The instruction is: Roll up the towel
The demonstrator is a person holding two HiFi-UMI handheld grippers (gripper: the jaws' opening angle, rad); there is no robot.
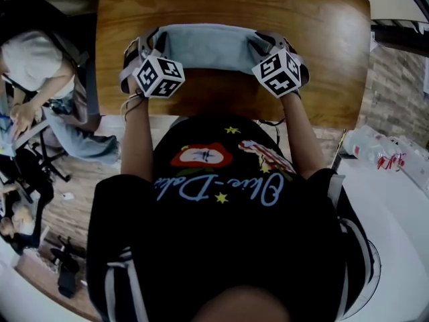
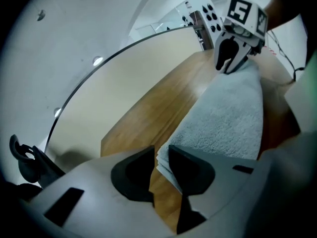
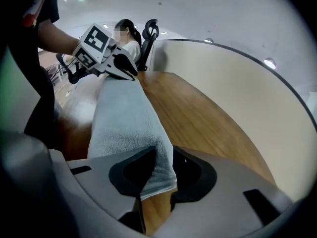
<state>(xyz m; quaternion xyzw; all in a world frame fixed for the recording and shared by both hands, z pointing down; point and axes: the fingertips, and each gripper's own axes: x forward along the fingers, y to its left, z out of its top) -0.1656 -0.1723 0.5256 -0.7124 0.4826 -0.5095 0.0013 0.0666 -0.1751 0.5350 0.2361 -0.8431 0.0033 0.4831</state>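
Left tool (image 2: pixel 162 148) and right tool (image 3: pixel 164 149) each clamp, seemingly, a towel (image 1: pixel 204 45) end; open table (image 1: pixel 234 2) stretches beyond its far edge.

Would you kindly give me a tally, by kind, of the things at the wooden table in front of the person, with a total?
table: 1
towel: 1
grippers: 2 (left gripper, right gripper), each closed on one end of the towel
total: 4
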